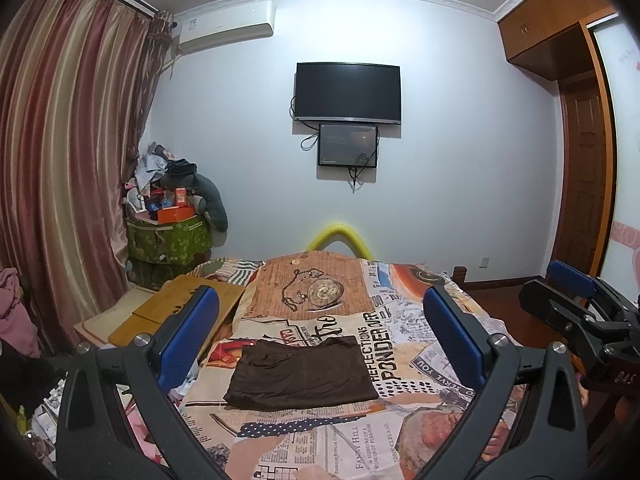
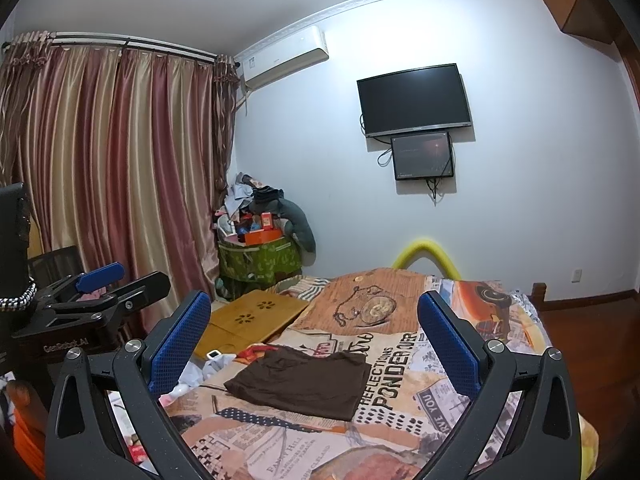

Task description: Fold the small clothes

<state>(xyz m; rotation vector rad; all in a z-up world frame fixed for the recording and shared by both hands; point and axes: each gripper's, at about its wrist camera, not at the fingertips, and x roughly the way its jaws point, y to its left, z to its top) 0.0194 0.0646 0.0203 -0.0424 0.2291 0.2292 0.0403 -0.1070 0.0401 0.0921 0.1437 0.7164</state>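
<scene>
A small dark brown garment (image 1: 302,374) lies folded into a flat rectangle on the printed bedspread (image 1: 320,432). It also shows in the right wrist view (image 2: 304,382). My left gripper (image 1: 320,332) is open and empty, held above and short of the garment, blue pads wide apart. My right gripper (image 2: 314,340) is open and empty too, also above the bed. Each gripper shows at the edge of the other's view: the right one (image 1: 576,304), the left one (image 2: 100,288).
A wooden lap tray (image 2: 248,320) lies at the bed's left edge, with loose clothes and a small white device (image 2: 213,355) near it. A cluttered green bin (image 2: 260,256) stands by the curtains (image 2: 112,184). A TV (image 2: 414,100) hangs on the far wall.
</scene>
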